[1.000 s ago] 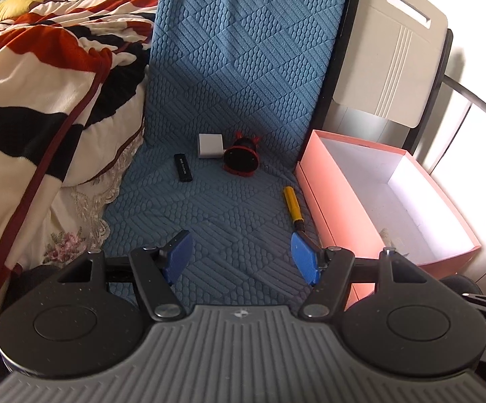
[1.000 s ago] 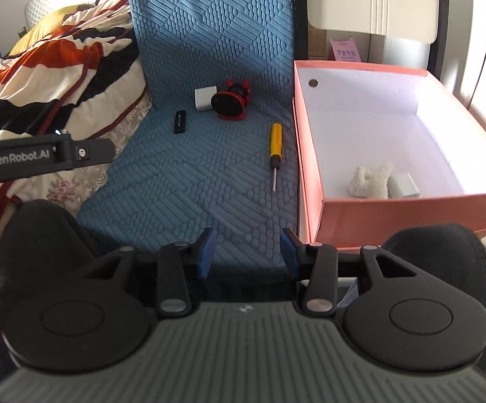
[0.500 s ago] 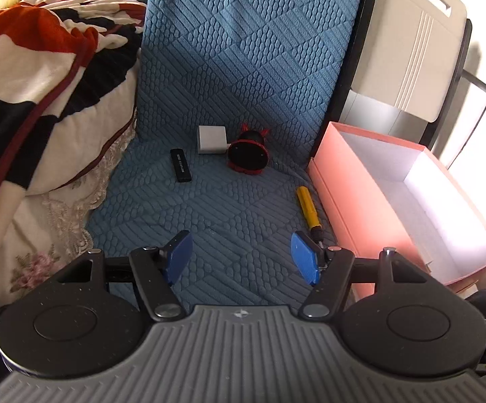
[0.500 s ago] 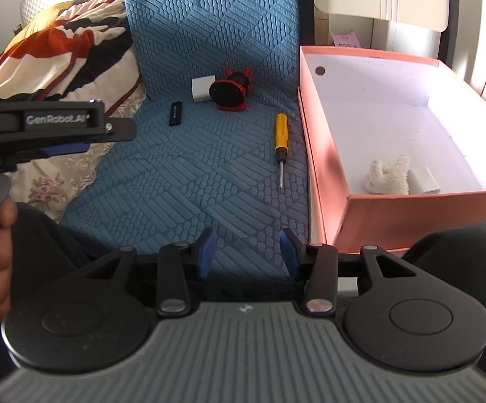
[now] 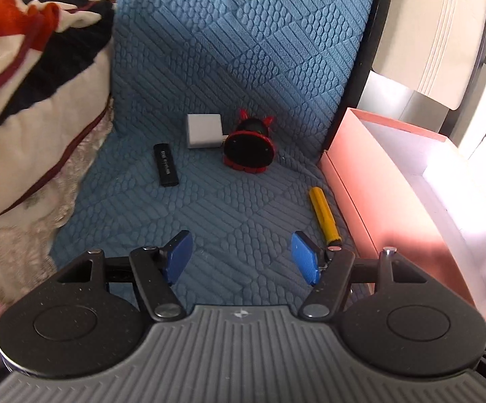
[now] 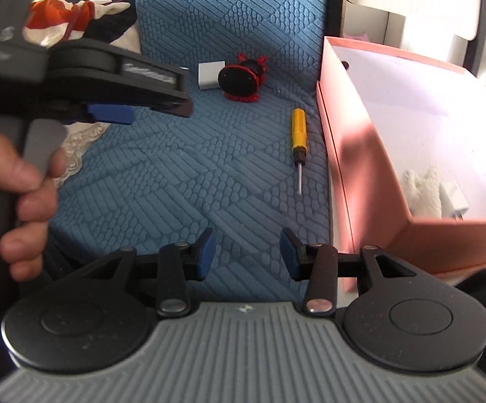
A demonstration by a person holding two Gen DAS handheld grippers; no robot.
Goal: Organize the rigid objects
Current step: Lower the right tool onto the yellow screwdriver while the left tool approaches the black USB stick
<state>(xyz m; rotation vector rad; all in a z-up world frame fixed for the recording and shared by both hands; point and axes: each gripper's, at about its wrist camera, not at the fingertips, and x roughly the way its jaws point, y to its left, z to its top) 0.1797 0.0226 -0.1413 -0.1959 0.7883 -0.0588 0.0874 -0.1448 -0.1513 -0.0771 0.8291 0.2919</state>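
Both tongs released, left tongs (image 5: 241, 257) and right tongs (image 6: 247, 252) empty; risk: screwdriver (image 6: 298, 136) rolling against box (image 6: 347, 154) wall on soft bed cover (image 6: 182, 174)

Left gripper (image 5: 241, 257) open wide, empty; right gripper (image 6: 247, 254) open, empty, level.

a blue quilted mat (image 5: 243, 67) covers the bed and carries everything. on it lie a black stick (image 5: 165, 164), a white cube (image 5: 204, 131) just beside a red and black toy (image 5: 248, 149), and a yellow screwdriver (image 5: 323, 216) near the pink box (image 5: 370, 181), which stands at the mat's right edge. a striped blanket (image 5: 35, 77) is bunched along the mat's left side.
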